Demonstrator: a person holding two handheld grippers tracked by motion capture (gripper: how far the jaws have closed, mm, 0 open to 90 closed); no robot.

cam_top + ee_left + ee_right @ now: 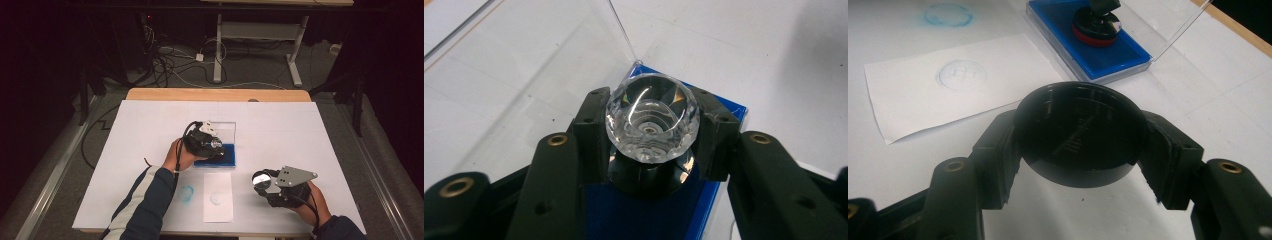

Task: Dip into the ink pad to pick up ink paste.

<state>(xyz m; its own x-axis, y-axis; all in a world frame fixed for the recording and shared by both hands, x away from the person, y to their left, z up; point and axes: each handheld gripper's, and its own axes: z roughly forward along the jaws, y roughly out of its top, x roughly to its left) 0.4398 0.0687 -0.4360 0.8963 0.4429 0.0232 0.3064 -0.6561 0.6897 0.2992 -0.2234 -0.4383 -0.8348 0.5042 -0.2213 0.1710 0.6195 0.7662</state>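
Ink could smear: we are clamping the stamp (651,120) in left tongs (651,135), right tongs (1080,145) gripping its cap (1080,135), ink pad (724,112) beneath.

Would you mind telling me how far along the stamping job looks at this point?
Already done: a faint round print sits on the paper sheet, another blue ring on the table, and the stamp's black cap is off, held in the right gripper. In hand: the left gripper presses the crystal-topped stamp onto the blue ink pad. Left, probably: a fresh print, then recapping.
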